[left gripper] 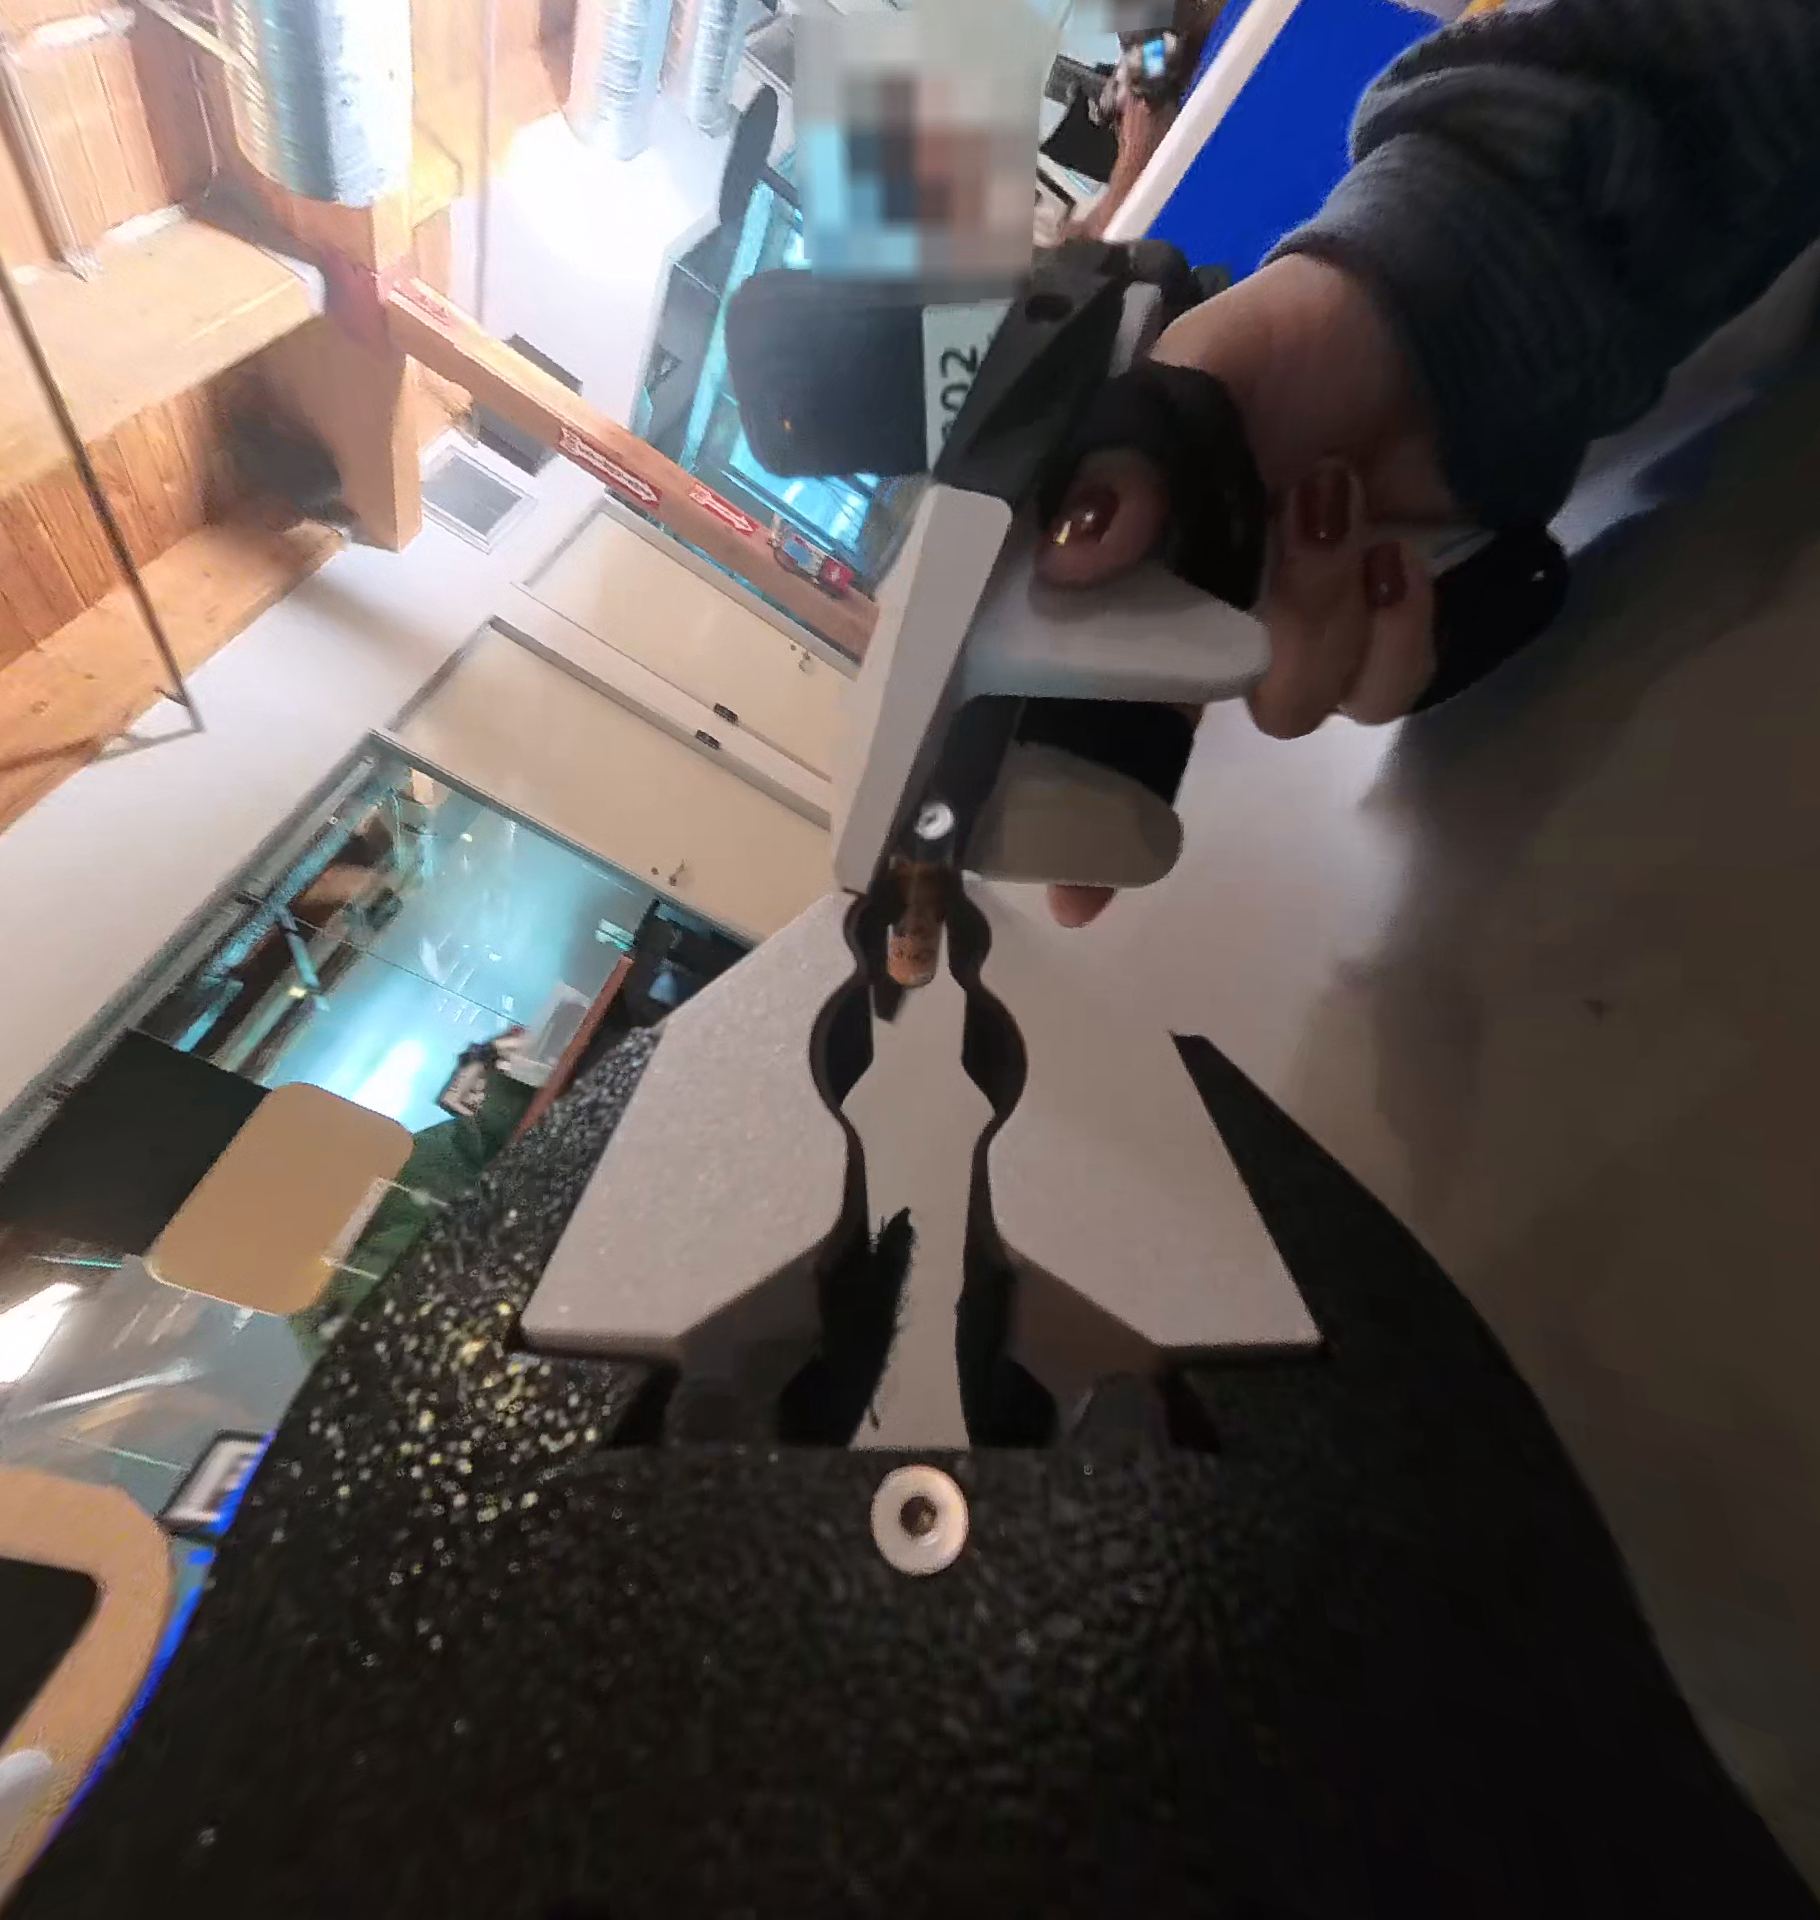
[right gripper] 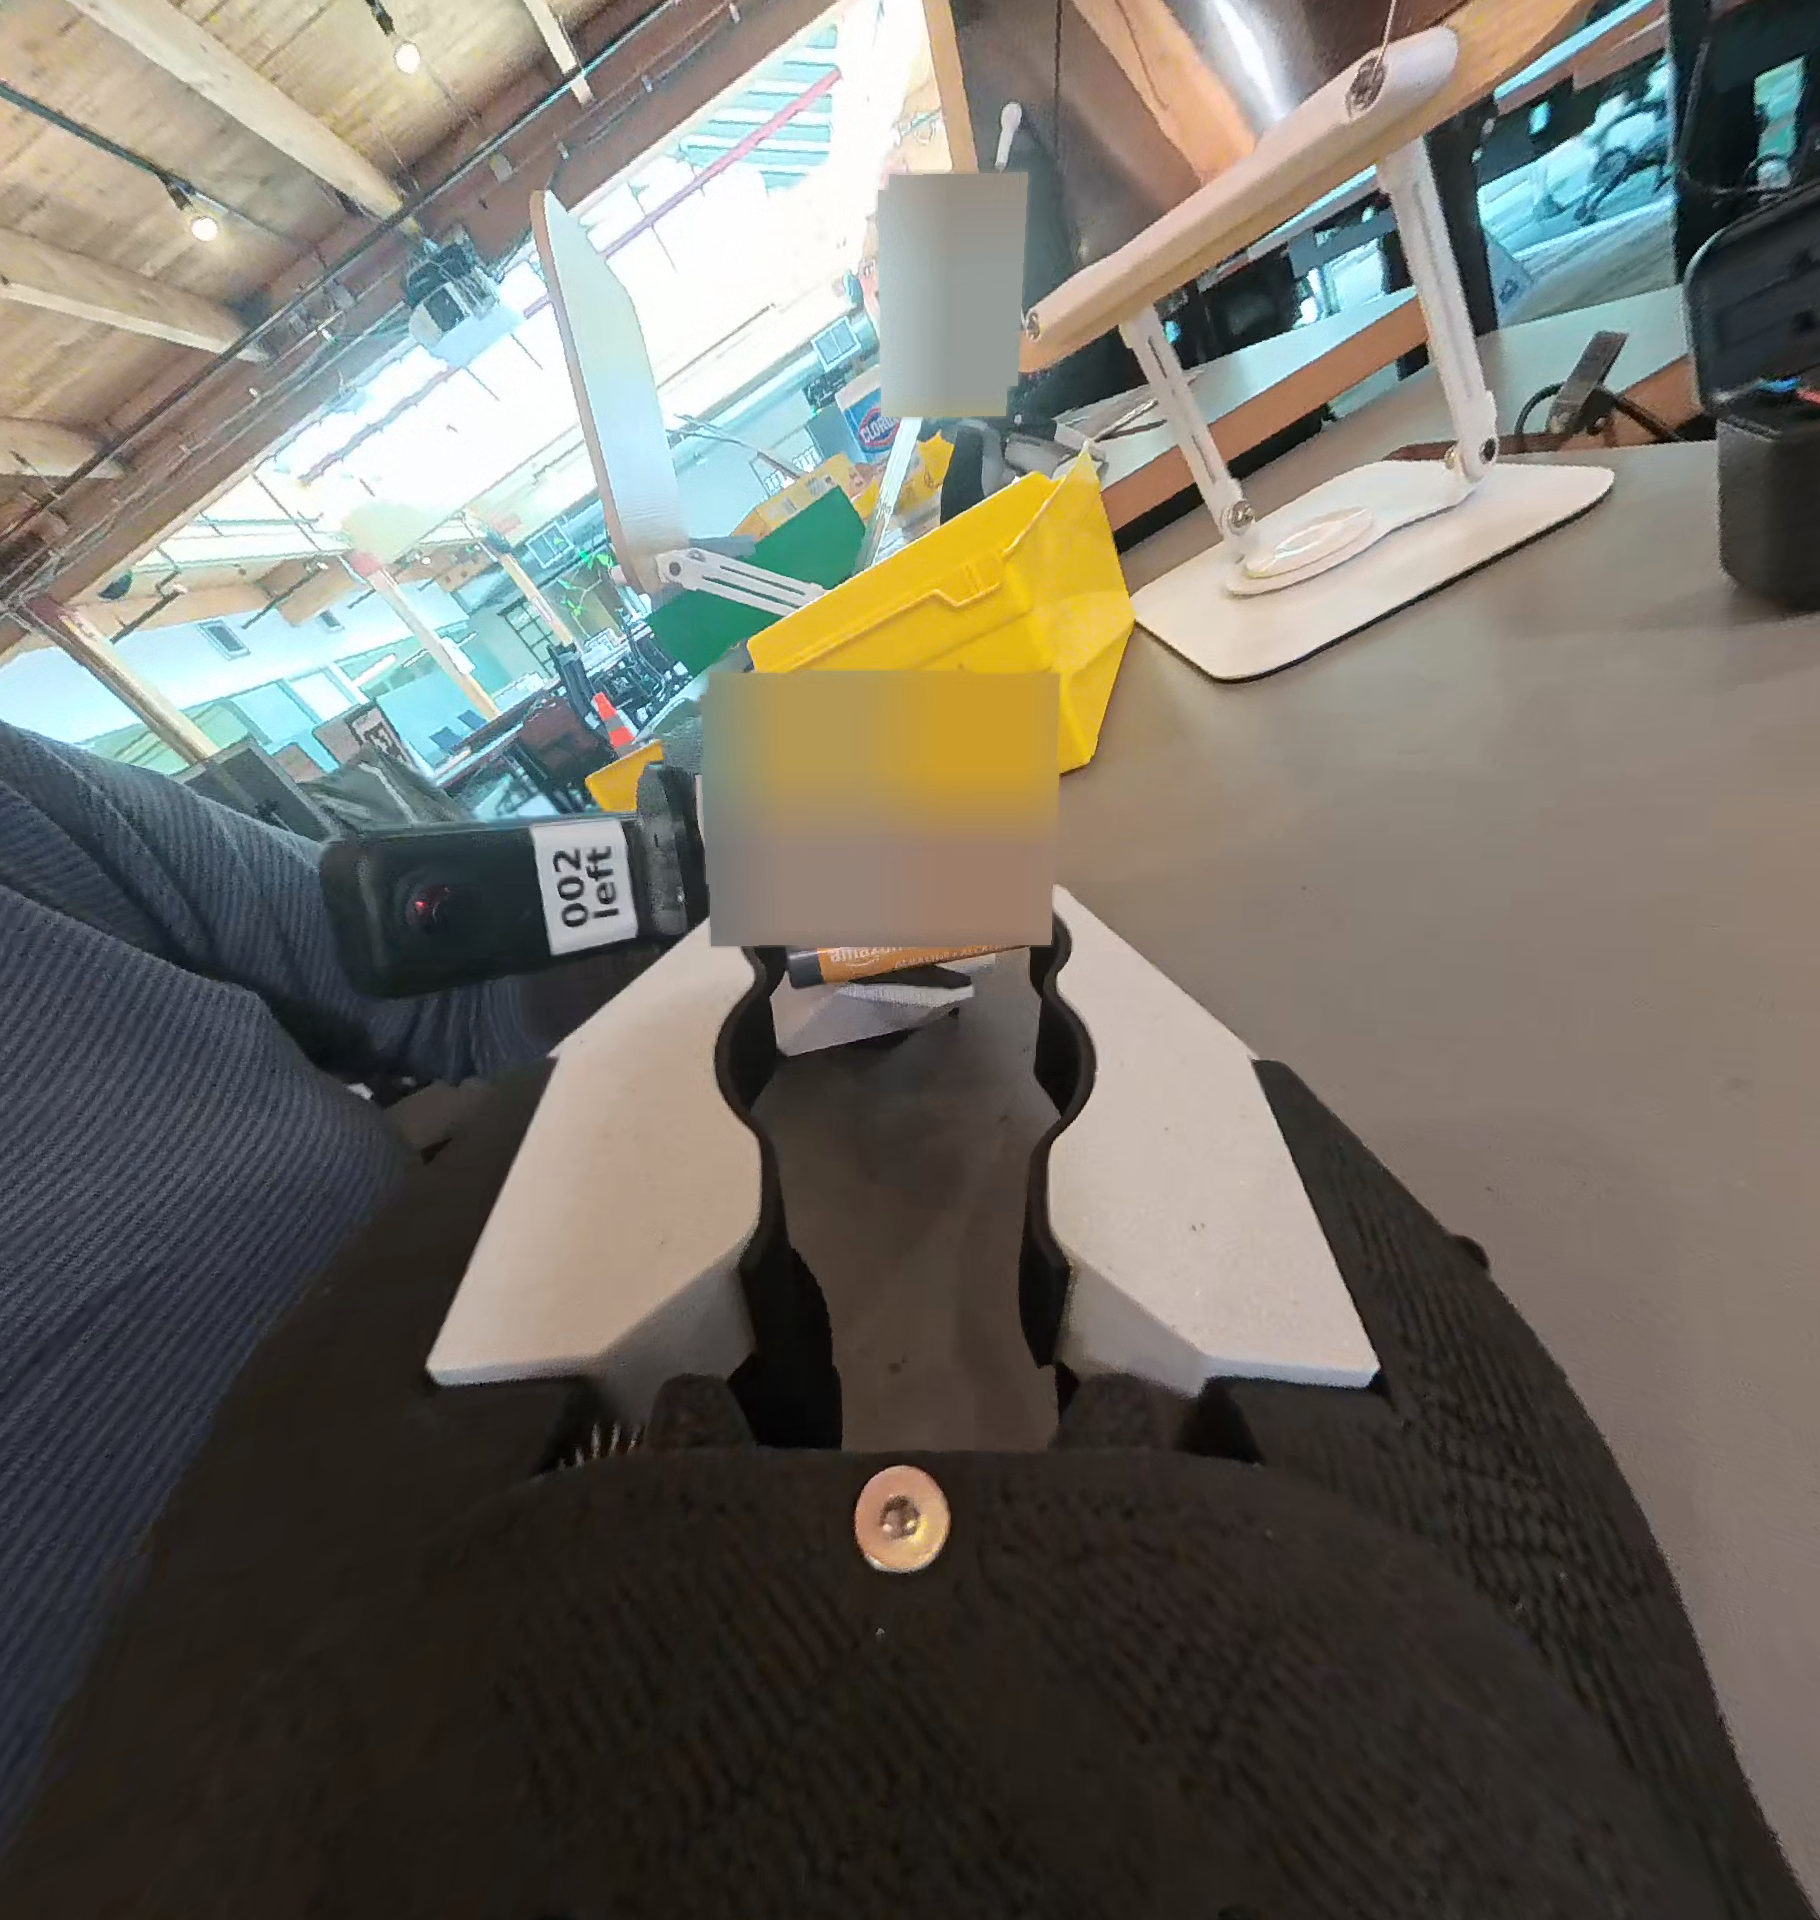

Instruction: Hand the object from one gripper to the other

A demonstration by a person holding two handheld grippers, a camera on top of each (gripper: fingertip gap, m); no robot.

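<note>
Grey counter [right gripper: 1457, 935] fills the right wrist view under a timber-beam ceiling, with a yellow bin [right gripper: 968, 613] and a white tilting stand [right gripper: 1384, 520] standing on it further back. Both tools are held up above this surface.

The left gripper [left gripper: 911, 935] has its fingers drawn nearly together, and their very tips pinch the battery [left gripper: 911, 951], a small orange and dark cylinder seen almost end-on from this side. The rest of the scalloped gap behind the tips is narrow and holds nothing.

The right gripper [right gripper: 901, 966] has its fingers spread wide. In its own view the battery [right gripper: 885, 961] lies crosswise between the two tips, one end toward each finger (whether either tip actually touches an end cannot be told, since a blurred patch covers the area just above). A pale finger of the left tool shows just under the battery, and that tool's black camera [right gripper: 470, 904] juts in from the left beside a dark blue ribbed sleeve [right gripper: 106, 1039].

From the left wrist view, a hand [left gripper: 1301, 499] grips the right tool's handle.
</note>
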